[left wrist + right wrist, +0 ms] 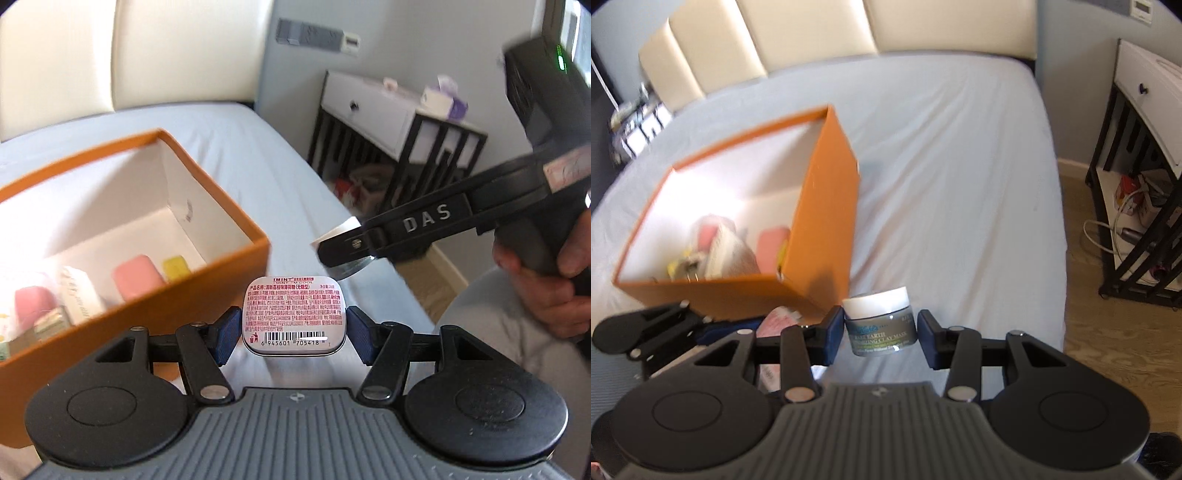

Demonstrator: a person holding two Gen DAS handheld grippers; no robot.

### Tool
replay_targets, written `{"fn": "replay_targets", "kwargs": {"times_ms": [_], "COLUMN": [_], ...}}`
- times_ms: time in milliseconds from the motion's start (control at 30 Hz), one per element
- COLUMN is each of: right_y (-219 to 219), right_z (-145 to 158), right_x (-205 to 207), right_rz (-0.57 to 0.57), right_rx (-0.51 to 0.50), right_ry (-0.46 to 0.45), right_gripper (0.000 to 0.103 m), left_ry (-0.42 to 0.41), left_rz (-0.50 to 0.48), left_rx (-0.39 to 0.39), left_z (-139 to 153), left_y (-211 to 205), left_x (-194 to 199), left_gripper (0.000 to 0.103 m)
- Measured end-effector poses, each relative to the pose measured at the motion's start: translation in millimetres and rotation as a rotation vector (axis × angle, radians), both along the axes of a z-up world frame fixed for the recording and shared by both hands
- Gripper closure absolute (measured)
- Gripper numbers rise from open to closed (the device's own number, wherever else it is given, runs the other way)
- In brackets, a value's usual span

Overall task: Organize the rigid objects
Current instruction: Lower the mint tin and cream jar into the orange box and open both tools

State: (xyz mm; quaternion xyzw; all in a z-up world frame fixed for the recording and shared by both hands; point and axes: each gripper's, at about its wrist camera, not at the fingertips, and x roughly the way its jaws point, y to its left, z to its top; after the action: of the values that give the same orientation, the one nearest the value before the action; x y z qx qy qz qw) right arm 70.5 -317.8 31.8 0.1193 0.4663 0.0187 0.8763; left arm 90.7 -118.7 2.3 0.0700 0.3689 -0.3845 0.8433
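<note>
My left gripper [294, 331] is shut on a small mint tin [294, 314], its blue pads pressing both sides and the barcode label facing up. Just left of it stands the open orange box [207, 284], on the bed. In the right wrist view my right gripper [881, 332] is shut on a grey clay-mask jar [882, 326] with a white lid, held above the sheet beside the box's near corner [827, 206]. The right gripper [341, 251] shows again in the left wrist view, above and right of the tin. The tin's pink face [779, 319] peeks out low beside the box.
Inside the box lie pink cases [136, 275], a yellow piece [176, 267] and a white carton [81, 295]. The pale blue bed sheet [960, 184] spreads to the right. A white nightstand [1145, 110] on a black frame stands on the wooden floor. A hand [546, 291] grips the right tool.
</note>
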Motion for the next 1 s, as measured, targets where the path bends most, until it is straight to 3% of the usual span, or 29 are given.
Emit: {"fn": "replay_targets", "kwargs": {"times_ms": [300, 533, 733, 900, 1000], "right_y": [-1, 38, 86, 114, 127], "right_z": [28, 52, 50, 21, -2], "right_x": [-15, 23, 84, 141, 161], "right_rz": [-0.023, 0.067, 0.11, 0.147, 0.197], "right_rx": [0.038, 0.015, -0.1, -0.152, -0.208], "right_ry": [-0.17, -0.257, -0.228, -0.088, -0.05], "right_gripper": [0.06, 0.06, 0.06, 0.06, 0.06], "left_ry": [-0.102, -0.079, 0.019, 0.123, 0.163], "left_rz": [0.116, 0.268, 0.401, 0.466, 0.476], "left_rx": [-0.156, -0.124, -0.112, -0.068, -0.038], "left_z": [47, 67, 53, 28, 16], "left_y": [27, 42, 69, 85, 87], "left_x": [21, 75, 124, 149, 157], "left_gripper": [0.033, 0.033, 0.033, 0.033, 0.033]}}
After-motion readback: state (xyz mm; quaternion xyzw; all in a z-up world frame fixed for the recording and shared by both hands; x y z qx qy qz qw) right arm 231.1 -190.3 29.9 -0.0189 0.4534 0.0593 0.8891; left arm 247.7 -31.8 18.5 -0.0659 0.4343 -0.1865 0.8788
